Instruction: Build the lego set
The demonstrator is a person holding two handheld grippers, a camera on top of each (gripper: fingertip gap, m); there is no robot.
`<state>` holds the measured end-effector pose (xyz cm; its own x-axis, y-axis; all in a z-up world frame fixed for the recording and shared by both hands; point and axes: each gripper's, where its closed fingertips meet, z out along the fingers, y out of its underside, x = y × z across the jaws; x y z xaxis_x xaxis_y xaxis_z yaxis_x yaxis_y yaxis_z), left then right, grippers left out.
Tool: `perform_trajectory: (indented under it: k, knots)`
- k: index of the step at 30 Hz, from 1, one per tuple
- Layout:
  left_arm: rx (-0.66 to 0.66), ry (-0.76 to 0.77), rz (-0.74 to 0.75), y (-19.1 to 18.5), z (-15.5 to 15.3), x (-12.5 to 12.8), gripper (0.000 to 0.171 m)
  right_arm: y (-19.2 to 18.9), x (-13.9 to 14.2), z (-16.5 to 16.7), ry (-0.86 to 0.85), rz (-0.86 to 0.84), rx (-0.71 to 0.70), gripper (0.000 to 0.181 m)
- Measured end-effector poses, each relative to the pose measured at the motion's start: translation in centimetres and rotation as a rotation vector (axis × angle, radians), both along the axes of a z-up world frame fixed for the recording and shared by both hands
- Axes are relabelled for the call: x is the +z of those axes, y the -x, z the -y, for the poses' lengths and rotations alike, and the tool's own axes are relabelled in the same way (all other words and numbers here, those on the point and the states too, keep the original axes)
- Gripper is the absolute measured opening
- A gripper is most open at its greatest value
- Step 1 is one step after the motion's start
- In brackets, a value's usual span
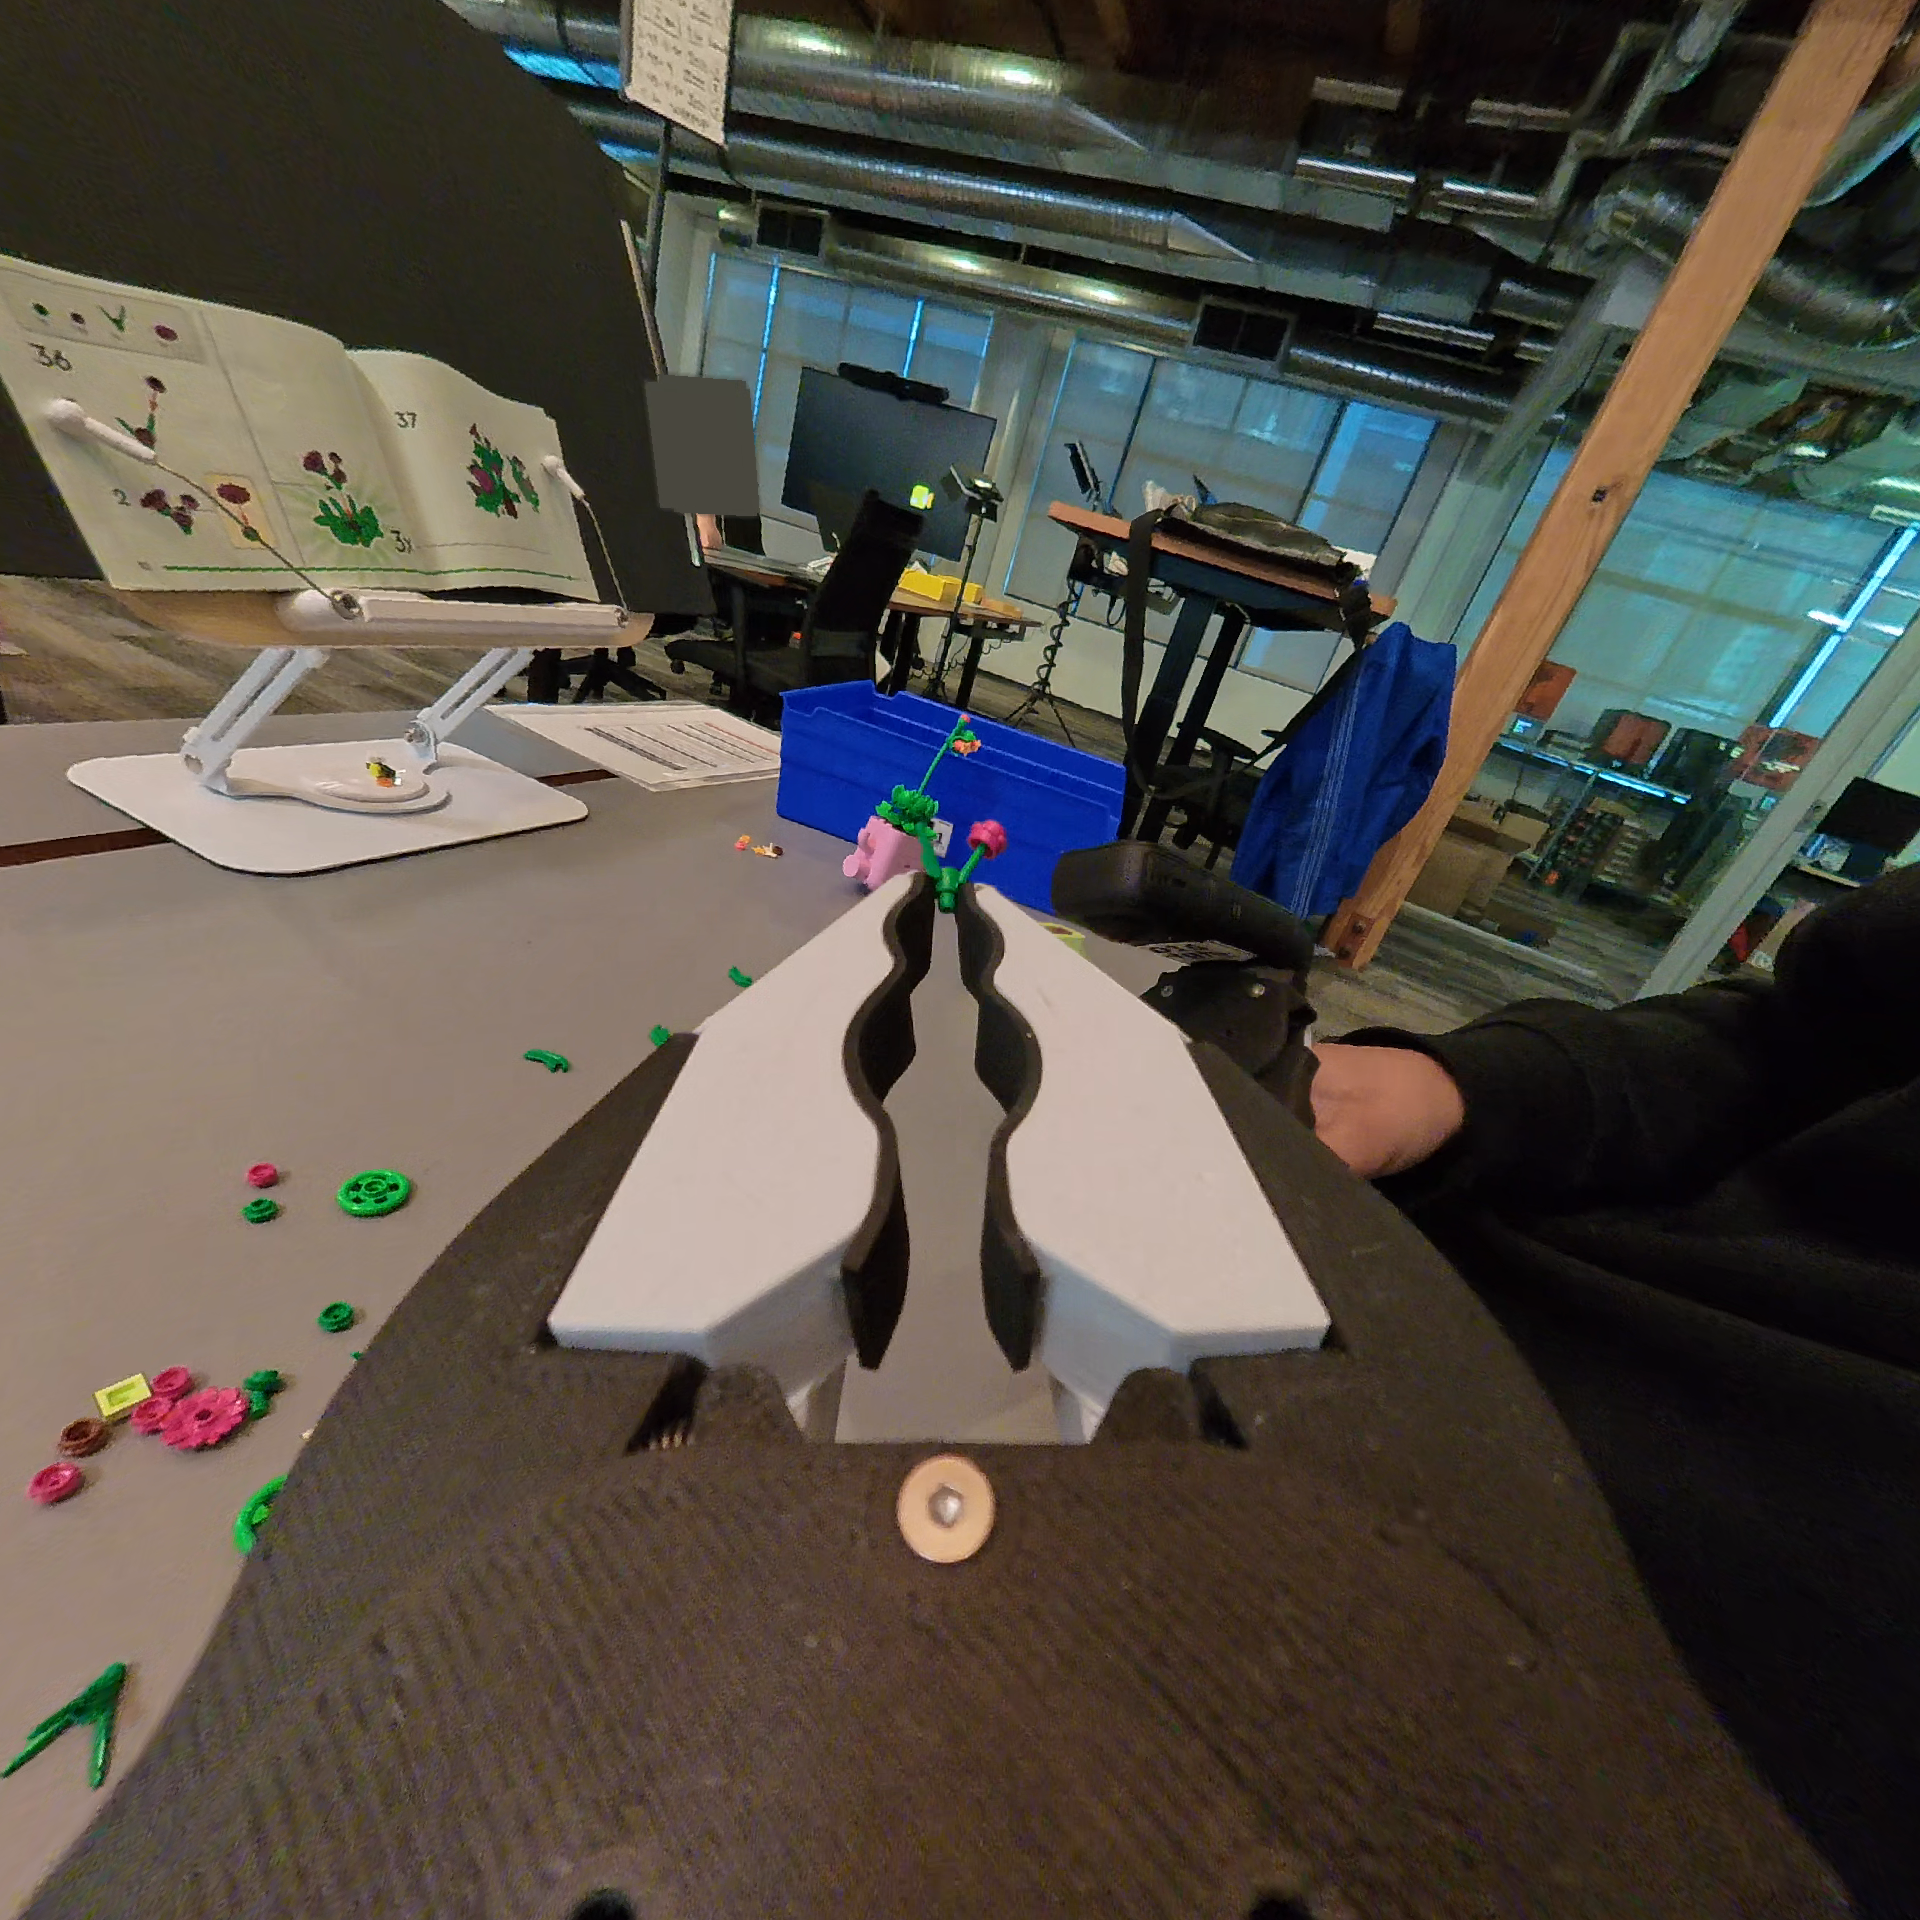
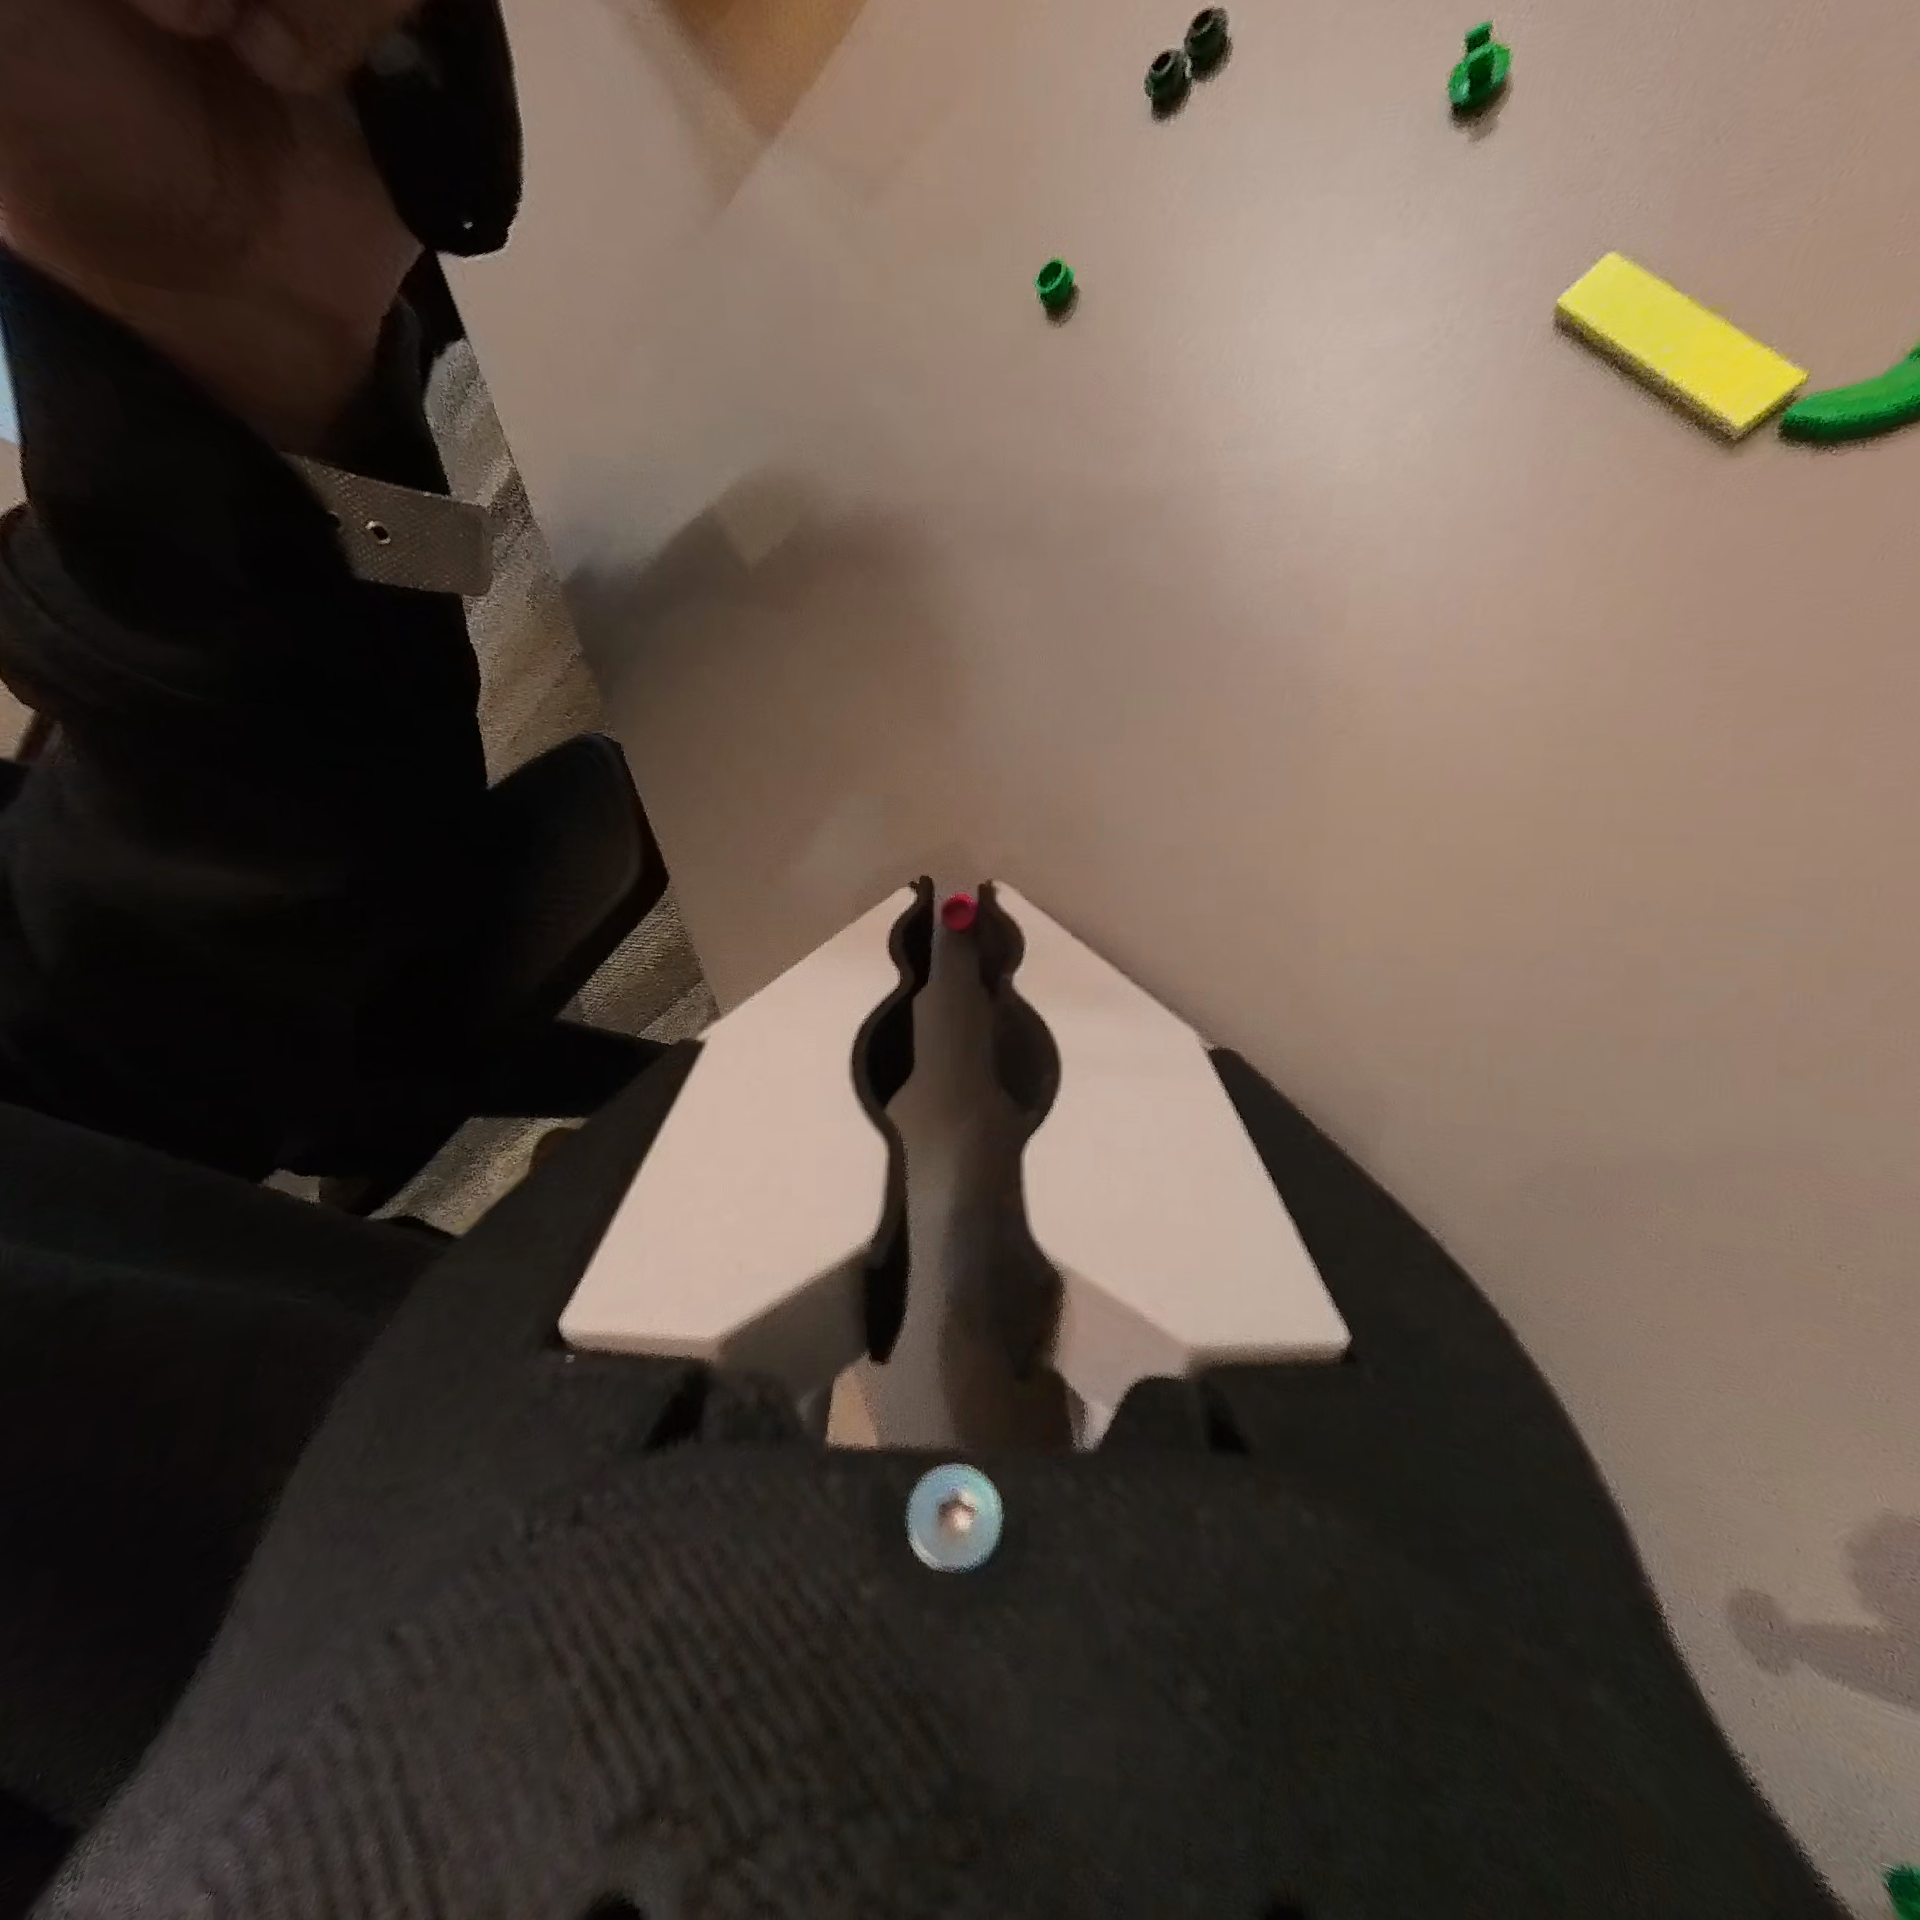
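Your left gripper point(image 1: 948, 896) is pinched on the green stem point(image 1: 948, 883) of a flower sprig, with a magenta bud point(image 1: 987, 834) just past the tips. Keep that grip steady and the sprig upright so the other side has a still target.

Over on the right view, your right gripper point(image 2: 956, 906) is closed on a tiny magenta piece point(image 2: 956, 911) right at its tips. Line it up slowly. It's blurry, so I can't tell how securely it's seated.
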<state>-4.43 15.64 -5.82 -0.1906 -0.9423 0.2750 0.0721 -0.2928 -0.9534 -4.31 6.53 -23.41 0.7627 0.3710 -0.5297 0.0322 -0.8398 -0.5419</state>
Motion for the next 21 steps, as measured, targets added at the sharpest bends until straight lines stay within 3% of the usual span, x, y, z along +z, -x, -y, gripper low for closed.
perform_trajectory:
  k: [3, 5, 9, 14, 21]
  knots:
    - [0.003, 0.000, 0.002, 0.1, -0.1, -0.1, 0.002, -0.4, 0.6, -0.3, -0.070, 0.040, -0.001, 0.026]
    - [0.004, -0.001, 0.002, 0.1, -0.2, -0.1, 0.001, -0.9, 1.0, -0.4, -0.128, 0.097, 0.007, 0.028]
    - [0.008, -0.004, 0.010, 0.2, -0.2, 0.0, 0.001, -2.1, 2.1, -0.4, -0.321, 0.354, 0.072, 0.021]
    - [0.006, -0.004, 0.007, -0.1, -0.1, -0.1, 0.002, -0.2, 1.5, 0.9, -0.518, 0.665, 0.287, 0.004]
    - [0.000, -0.007, 0.010, -0.2, 0.1, 0.0, 0.002, 0.8, 0.3, 1.1, -0.456, 0.602, 0.295, 0.015]
